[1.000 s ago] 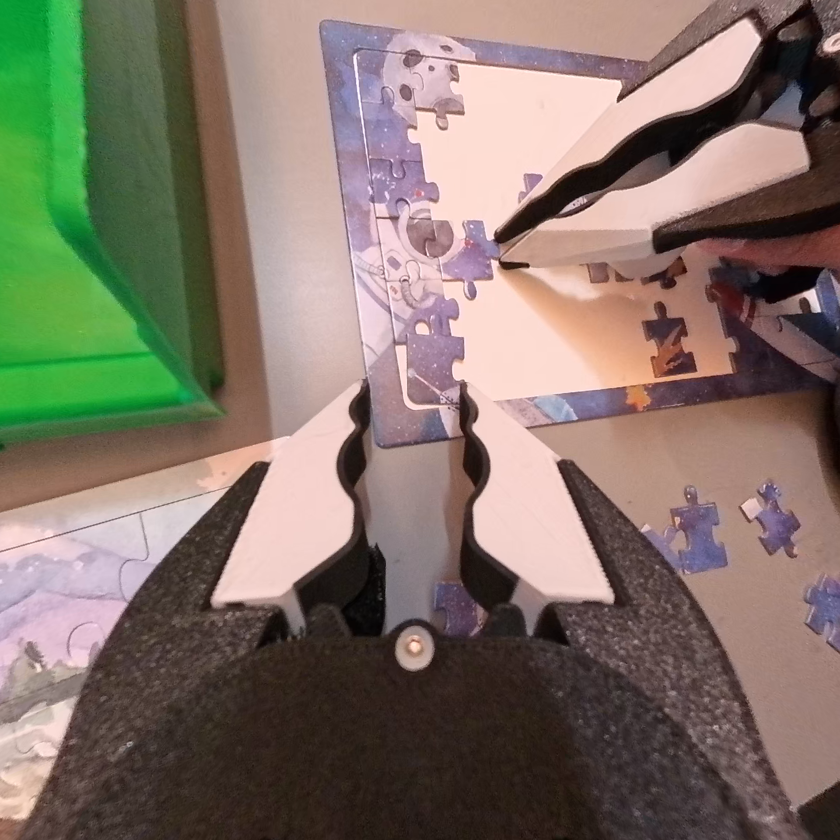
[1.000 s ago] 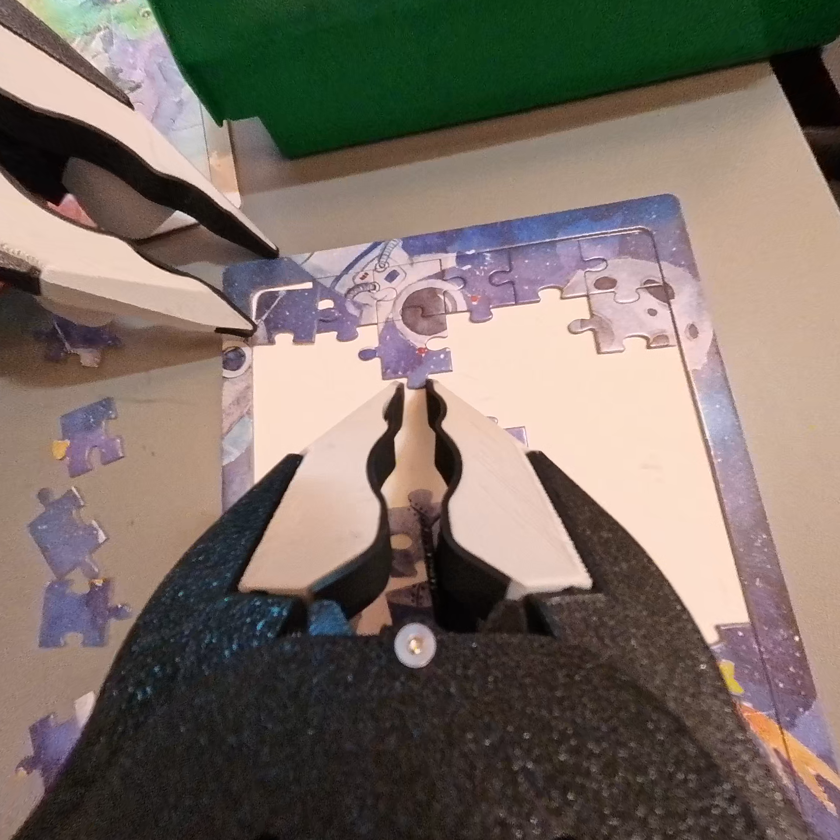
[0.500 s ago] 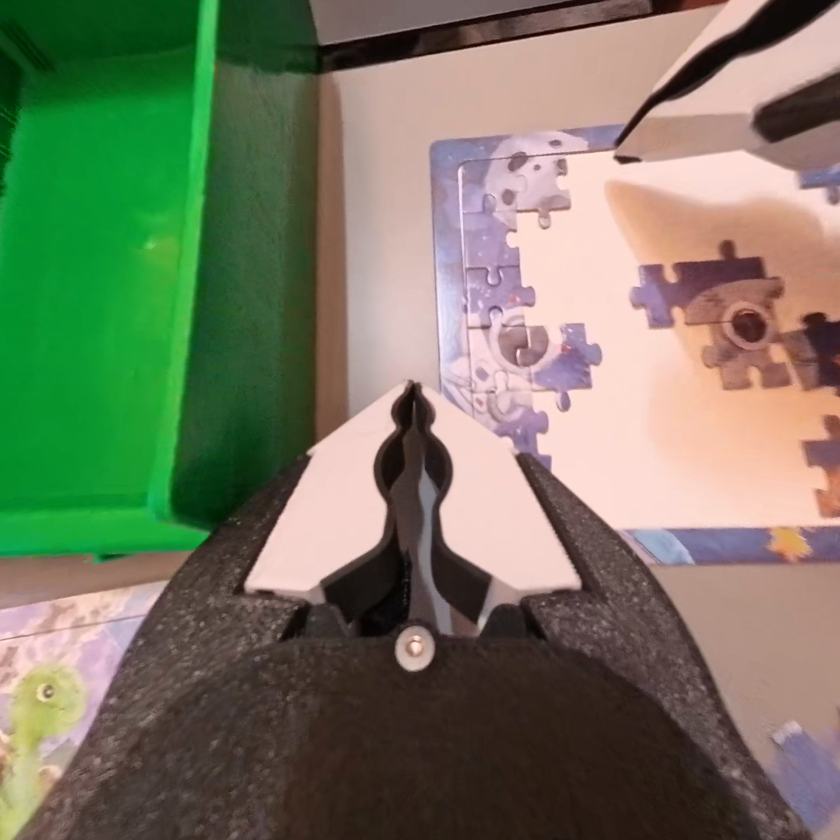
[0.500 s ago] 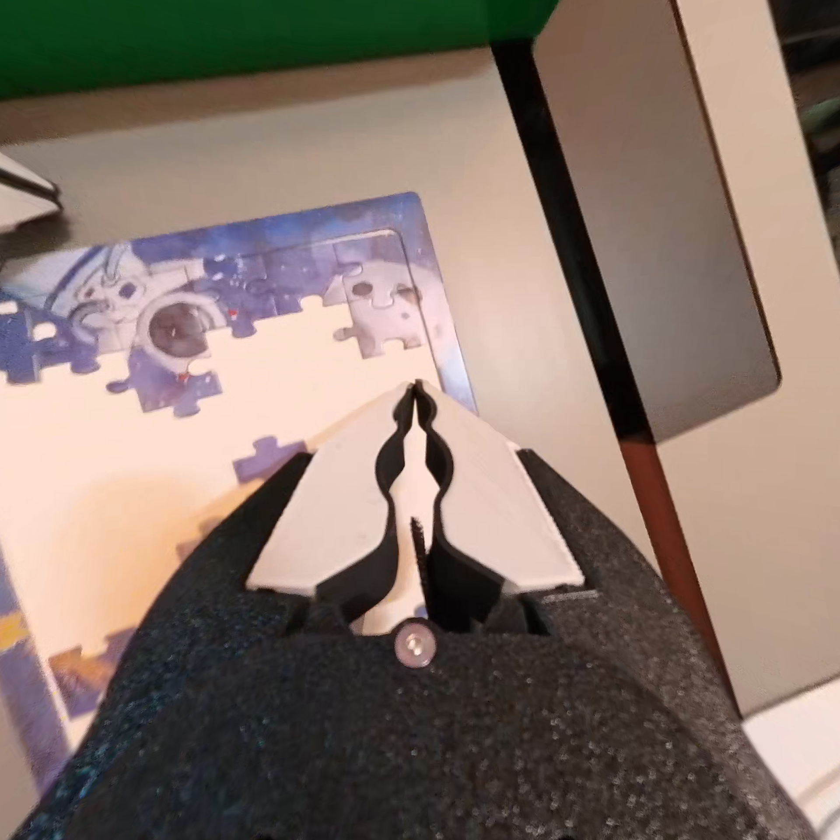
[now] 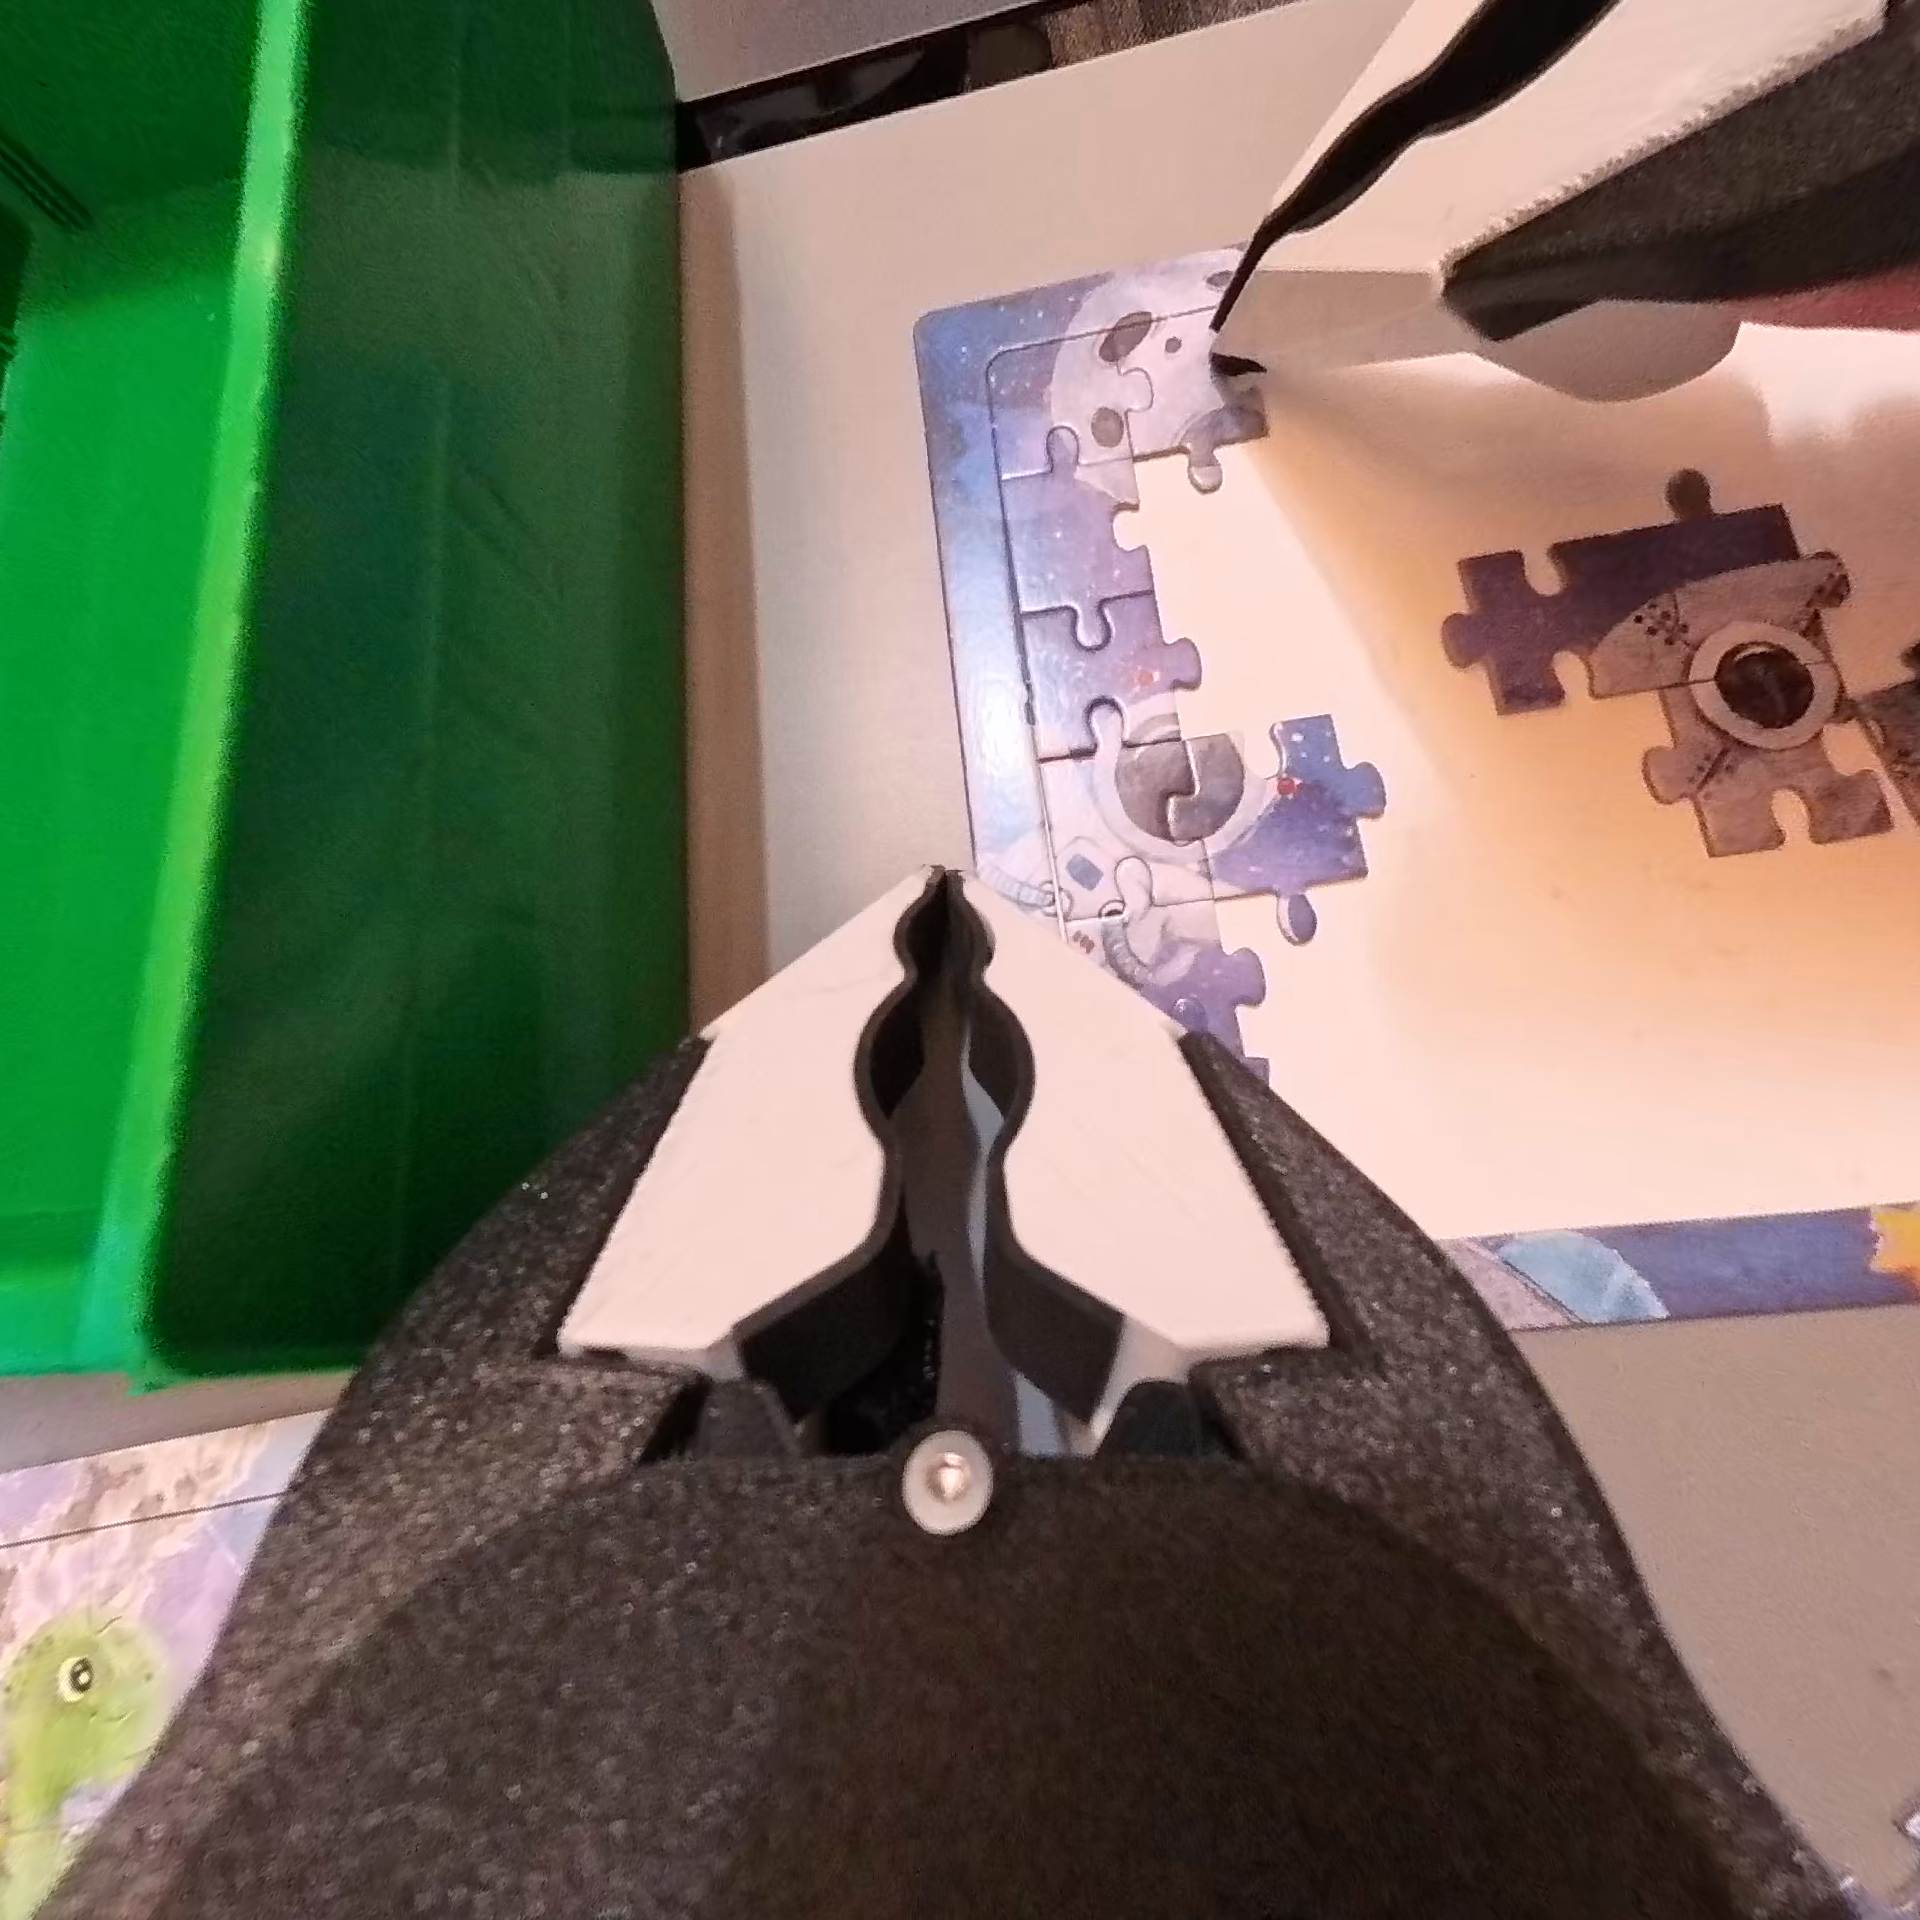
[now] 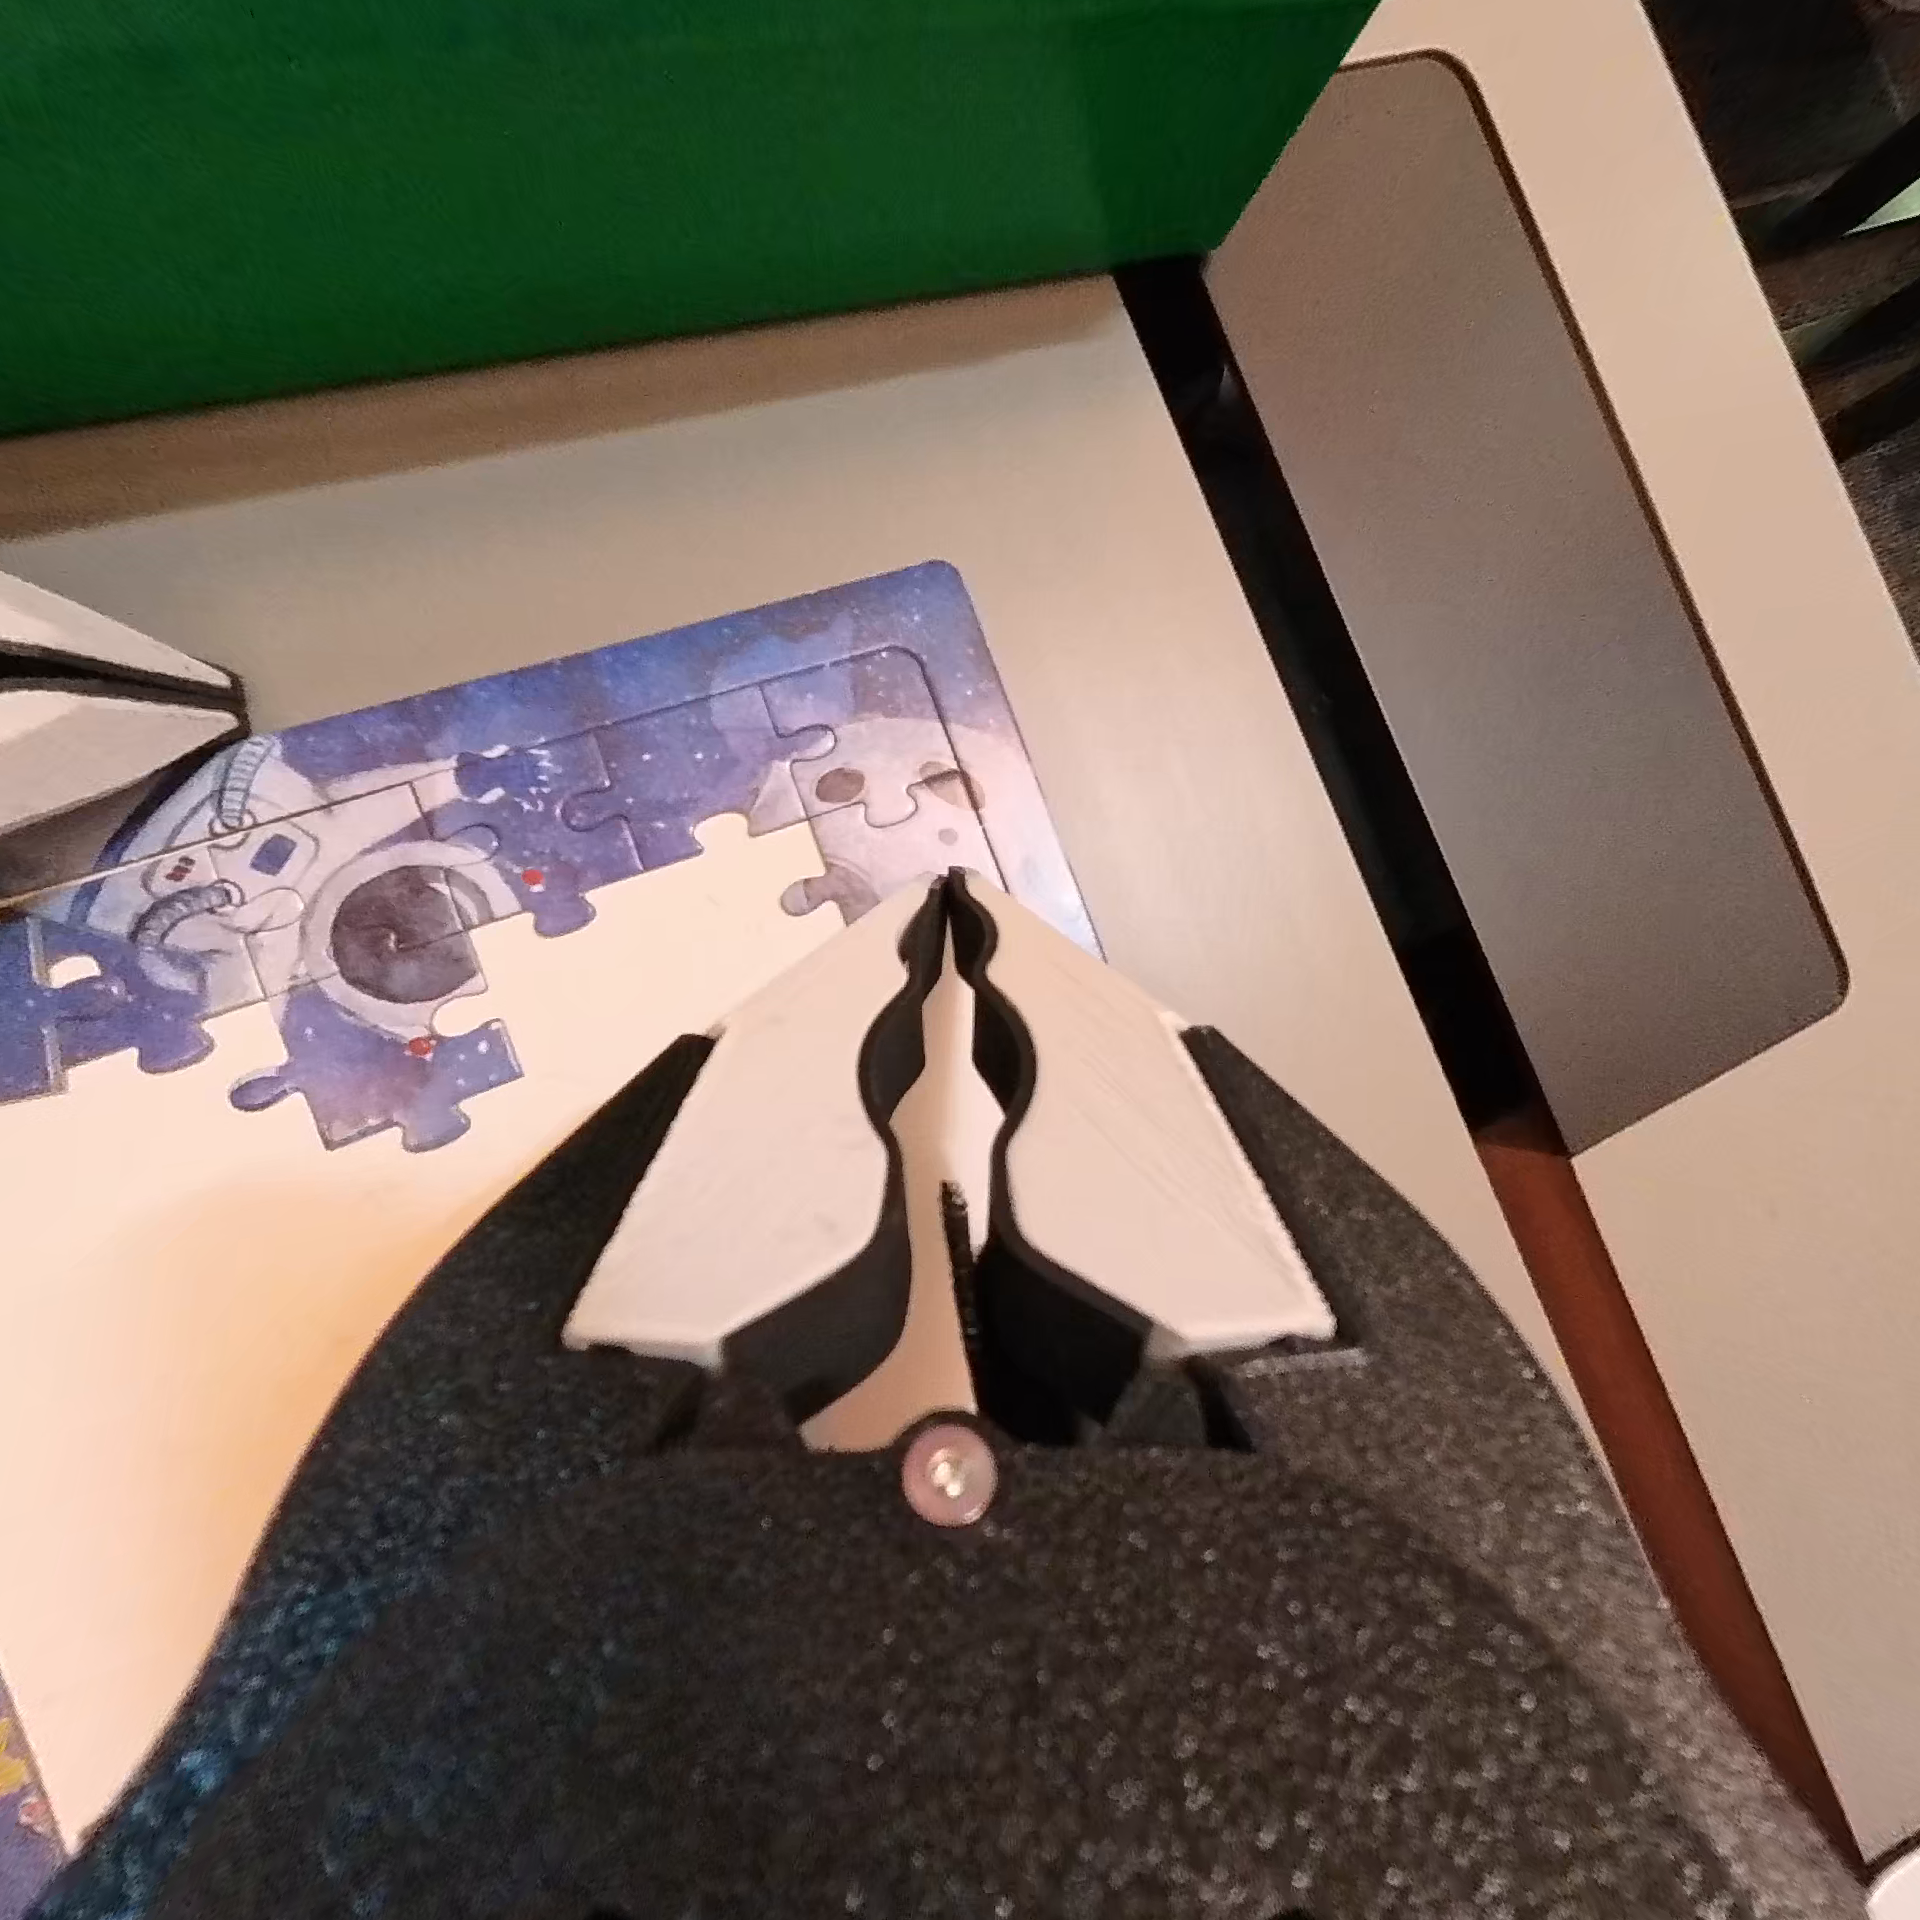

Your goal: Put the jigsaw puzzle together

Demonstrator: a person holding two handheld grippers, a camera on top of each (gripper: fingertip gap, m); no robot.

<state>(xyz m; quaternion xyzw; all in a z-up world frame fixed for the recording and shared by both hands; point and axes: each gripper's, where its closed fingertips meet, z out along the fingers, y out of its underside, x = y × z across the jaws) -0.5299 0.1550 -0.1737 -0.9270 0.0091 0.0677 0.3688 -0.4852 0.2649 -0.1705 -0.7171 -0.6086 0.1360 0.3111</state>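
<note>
We see a puzzle tray (image 5: 961, 582) lying flat on a pale table (image 5: 831, 520). It has a blue, starry rim and a cream middle. A row of blue puzzle pieces (image 5: 1101, 665) is already fitted along one side of the tray. They show part of a moon and a spaceman with a round helmet. One more piece sticks out from that row into the cream part.

Out in the cream middle lies a small bunch of joined pieces (image 5: 1704, 686), grey and dark blue with a round ring on them. It sits well apart from the fitted row.

Our left gripper (image 5: 940, 883) has its two white fingers (image 5: 790, 1132) pressed together at the tips. We see nothing held between them. It hangs over the table edge of the tray, near the spaceman.

Our right gripper (image 6: 951, 883) also has its fingers (image 6: 769, 1153) pressed together at the tips, with nothing between them. Its tip is at the moon corner of the tray, right by the moon piece (image 6: 894, 800). We cannot tell if it touches the piece.

A big green bin (image 5: 312, 623) stands on the table beside the tray. Another puzzle board (image 5: 94, 1621) with a green creature peeks in near the left gripper. A second table top (image 6: 1507, 582), grey with a pale edge, stands just past a dark gap.
</note>
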